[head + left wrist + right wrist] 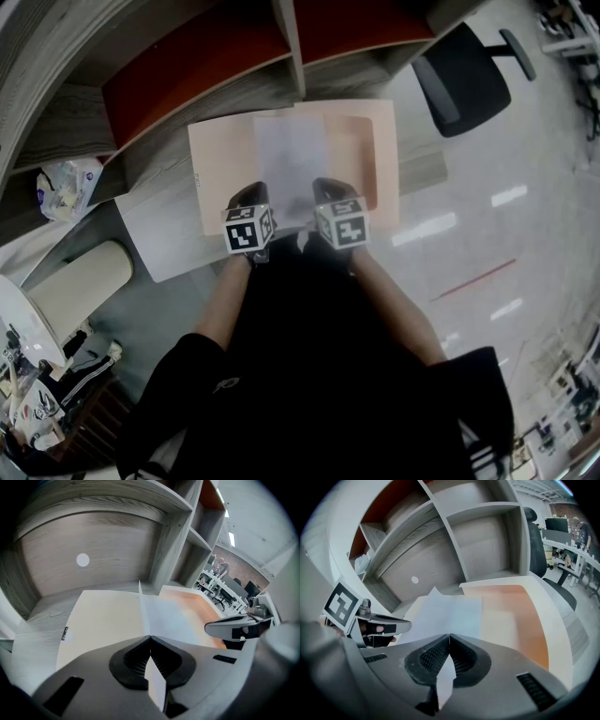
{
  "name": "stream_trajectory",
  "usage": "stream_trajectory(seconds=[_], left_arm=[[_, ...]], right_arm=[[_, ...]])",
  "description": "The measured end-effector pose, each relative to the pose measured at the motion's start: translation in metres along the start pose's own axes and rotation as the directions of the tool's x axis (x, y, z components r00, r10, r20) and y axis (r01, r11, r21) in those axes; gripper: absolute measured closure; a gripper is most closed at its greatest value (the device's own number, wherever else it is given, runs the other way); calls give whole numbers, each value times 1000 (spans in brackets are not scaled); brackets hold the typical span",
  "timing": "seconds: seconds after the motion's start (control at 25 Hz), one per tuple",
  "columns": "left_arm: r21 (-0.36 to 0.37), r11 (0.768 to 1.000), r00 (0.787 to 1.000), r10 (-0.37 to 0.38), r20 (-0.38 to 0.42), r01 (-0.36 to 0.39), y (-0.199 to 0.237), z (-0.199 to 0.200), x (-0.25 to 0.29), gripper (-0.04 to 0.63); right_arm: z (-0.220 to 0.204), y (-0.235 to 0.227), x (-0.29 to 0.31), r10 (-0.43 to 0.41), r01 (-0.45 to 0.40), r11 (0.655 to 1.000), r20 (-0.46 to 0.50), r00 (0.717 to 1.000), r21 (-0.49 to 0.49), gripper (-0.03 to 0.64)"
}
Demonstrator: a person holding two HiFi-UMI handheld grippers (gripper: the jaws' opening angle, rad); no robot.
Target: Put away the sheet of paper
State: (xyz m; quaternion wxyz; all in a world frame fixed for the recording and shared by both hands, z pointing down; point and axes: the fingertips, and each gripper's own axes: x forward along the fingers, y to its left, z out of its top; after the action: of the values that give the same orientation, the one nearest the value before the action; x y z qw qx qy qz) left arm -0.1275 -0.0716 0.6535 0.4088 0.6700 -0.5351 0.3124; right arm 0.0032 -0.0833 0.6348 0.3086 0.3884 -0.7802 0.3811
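On the grey wood surface, below the shelf unit: an open peach folder lies flat, with the sheet of paper over its middle, so the fold is covered.

The left tool and right tool sit side by side at the sheet's near edge, one toward each corner.

- Left gripper view: jaws closed, with a strip of the white sheet pinched between the ribbed pads and poking out behind them.
- Right gripper view: same, jaws closed on the paper.
- Head view: the near edge itself is hidden under the tools and their marker cubes. Whether the rest of the sheet rests on the folder or rides just above it, cannot tell.

A pale flat sheet-like thing lies under the folder's left corner, partly covered; kind unclear. An office chair stands at right, off the surface.
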Motion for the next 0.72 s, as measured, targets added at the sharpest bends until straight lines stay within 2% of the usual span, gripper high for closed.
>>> stream_trajectory(seconds=[0.72], left_arm=[[-27,1000,1000,0,-6,0,-18,1,9,551]], right_arm=[[-3,-22,-10,1,-1,1000,-3,1000,0,598]])
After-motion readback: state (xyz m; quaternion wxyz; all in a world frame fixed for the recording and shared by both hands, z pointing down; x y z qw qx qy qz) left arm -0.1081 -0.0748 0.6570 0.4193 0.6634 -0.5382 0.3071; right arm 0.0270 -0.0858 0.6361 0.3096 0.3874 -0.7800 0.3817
